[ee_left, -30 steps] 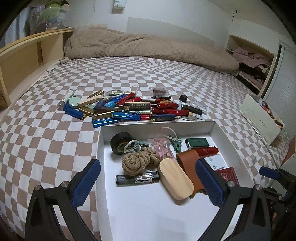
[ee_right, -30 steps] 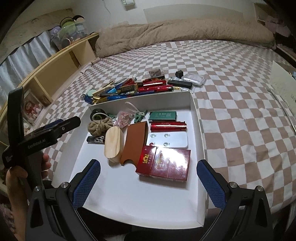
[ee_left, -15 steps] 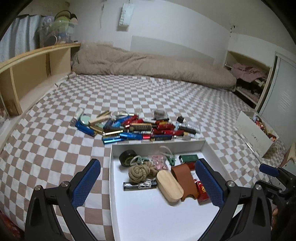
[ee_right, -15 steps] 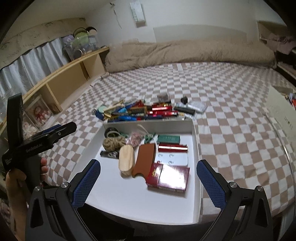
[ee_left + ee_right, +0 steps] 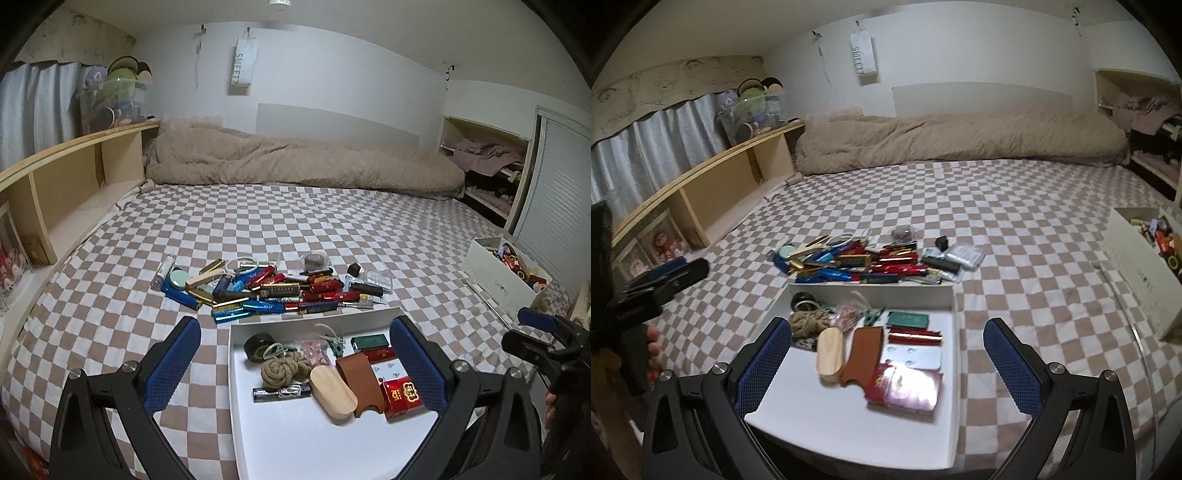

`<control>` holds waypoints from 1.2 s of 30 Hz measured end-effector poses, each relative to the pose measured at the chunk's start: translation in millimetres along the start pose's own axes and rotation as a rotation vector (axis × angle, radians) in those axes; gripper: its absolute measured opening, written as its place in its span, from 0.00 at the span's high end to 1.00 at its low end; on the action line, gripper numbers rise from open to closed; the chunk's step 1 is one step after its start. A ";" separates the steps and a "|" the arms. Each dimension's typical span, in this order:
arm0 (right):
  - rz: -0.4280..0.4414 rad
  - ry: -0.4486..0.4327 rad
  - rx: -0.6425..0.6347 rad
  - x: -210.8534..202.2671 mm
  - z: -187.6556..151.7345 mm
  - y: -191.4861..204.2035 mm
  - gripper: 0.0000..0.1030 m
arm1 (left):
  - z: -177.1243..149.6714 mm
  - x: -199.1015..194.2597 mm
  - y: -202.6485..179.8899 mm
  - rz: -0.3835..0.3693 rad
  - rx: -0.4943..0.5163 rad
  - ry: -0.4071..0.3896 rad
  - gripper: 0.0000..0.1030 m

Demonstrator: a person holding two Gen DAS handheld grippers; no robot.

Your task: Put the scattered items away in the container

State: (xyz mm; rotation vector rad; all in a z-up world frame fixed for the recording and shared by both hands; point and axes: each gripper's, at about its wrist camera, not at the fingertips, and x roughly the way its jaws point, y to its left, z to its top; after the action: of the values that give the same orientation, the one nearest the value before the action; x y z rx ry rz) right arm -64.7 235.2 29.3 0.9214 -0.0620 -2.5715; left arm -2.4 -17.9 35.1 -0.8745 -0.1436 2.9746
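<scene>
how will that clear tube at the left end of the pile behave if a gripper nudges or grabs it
The clear tube looks cylindrical and lies on its side, so a nudge would probably roll it, though the soft checkered bedsheet may slow it. It looks rigid, smooth plastic: probably light and likely slippery between the pads.

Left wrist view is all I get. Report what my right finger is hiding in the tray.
Observer: A flat white case lies between the red tube and the red pack.
Operator: Give me the tray's near end.
Observer: The tray floor is bare from the red pack to the near rim.
Operator: Now locate my own gripper from outside.
Observer: The left gripper hangs to the left of the tray, with a hand on its handle.
</scene>
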 end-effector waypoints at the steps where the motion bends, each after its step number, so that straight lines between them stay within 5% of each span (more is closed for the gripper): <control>1: -0.002 -0.003 0.000 0.8 1.5 -1.2 0.00 | 1.3 0.0 0.0 0.003 0.003 -0.002 0.00; 30: -0.119 -0.083 -0.066 62.9 83.3 -45.3 0.00 | 71.4 60.5 29.4 0.032 0.081 -0.093 0.00; 36: -0.132 -0.127 -0.061 73.4 97.0 -56.4 0.00 | 82.0 69.8 53.6 0.045 0.014 -0.132 0.00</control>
State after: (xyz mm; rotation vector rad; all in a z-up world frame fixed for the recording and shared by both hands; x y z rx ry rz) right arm -196.2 249.3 51.2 0.7629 0.0434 -2.7356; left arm -106.1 -73.3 60.8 -0.6886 -0.1084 3.0710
